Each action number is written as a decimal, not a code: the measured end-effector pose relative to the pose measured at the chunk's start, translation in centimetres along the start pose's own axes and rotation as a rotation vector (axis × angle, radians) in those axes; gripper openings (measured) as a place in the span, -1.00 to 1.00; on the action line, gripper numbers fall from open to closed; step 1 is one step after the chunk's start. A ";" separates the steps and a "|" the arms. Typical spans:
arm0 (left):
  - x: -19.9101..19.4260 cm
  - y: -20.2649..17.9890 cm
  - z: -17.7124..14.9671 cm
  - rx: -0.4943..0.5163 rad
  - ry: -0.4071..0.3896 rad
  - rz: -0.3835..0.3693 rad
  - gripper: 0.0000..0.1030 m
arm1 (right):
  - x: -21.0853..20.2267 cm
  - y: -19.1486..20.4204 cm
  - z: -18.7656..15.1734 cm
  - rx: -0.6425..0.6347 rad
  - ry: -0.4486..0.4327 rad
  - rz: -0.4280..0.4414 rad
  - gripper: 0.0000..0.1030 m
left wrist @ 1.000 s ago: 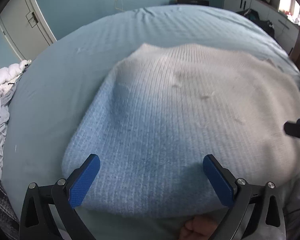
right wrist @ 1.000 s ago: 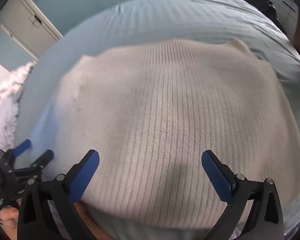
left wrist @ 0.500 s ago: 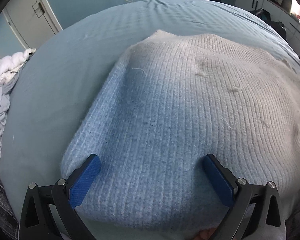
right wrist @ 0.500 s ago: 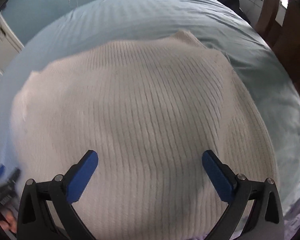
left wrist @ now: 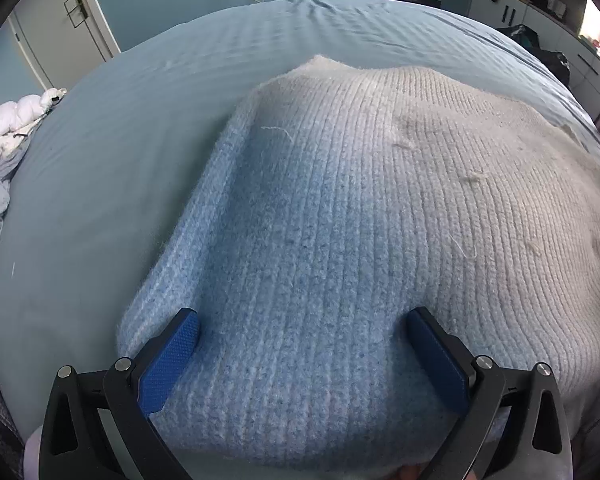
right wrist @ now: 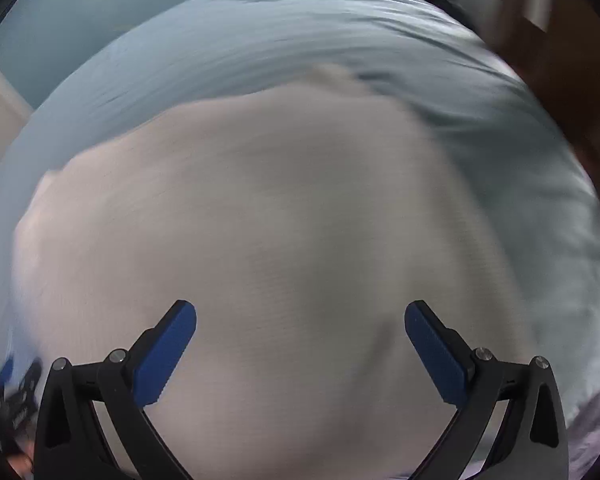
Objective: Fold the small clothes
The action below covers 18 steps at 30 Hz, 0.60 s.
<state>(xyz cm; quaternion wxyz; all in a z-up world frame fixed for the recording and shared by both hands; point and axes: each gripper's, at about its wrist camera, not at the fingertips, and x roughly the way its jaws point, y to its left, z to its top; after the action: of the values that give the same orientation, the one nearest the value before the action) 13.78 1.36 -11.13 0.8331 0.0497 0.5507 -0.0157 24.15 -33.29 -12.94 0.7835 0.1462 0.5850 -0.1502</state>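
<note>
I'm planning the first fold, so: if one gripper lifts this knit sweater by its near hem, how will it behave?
The sweater will probably sag and drape rather than hold shape: its ribbed knit already mounds softly on the bedsheet. It looks thick and fuzzy, so likely grippy, not slippery. Loose threads suggest that it could snag.

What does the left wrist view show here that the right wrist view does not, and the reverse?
Only the left wrist view shows the sweater's blue section, sharp ribbing, loose threads, a white door, a white bundle at the bed's left edge and white cabinets. Only the right wrist view, which is motion-blurred, shows brown wooden furniture at right and the left hand-held gripper low at left. Both show the cream knit sweater lying on the light blue bedsheet, with each view's own hand-held gripper open over its near edge.
</note>
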 end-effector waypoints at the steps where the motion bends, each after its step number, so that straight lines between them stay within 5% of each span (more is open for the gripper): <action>1: 0.0 0.0 0.0 0.000 -0.001 -0.001 1.00 | 0.3 -1.7 0.7 0.022 0.017 -0.011 0.98; 7: -0.8 0.2 -0.4 0.004 -0.009 -0.006 1.00 | 4.3 -9.6 2.6 0.030 0.305 0.131 0.93; 10: -0.8 0.2 -0.4 0.005 -0.008 -0.009 1.00 | 4.3 -11.9 1.3 0.067 0.392 0.294 0.21; 13: -0.7 0.3 -0.3 0.006 -0.008 -0.007 1.00 | 3.9 -11.9 0.2 0.028 0.401 0.332 -0.63; 15: -0.7 0.3 -0.3 0.007 -0.010 -0.007 1.00 | 2.6 -11.3 0.0 -0.008 0.328 0.255 -0.84; 18: -0.6 0.4 -0.3 0.009 -0.011 -0.012 1.00 | 0.5 -12.0 -0.5 0.045 0.238 0.184 -0.87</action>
<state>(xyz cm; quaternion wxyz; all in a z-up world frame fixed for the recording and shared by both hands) 13.32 1.75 -10.62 0.8358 0.0501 0.5463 -0.0237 18.99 -44.09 -14.22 0.7157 0.2334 0.6542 -0.0725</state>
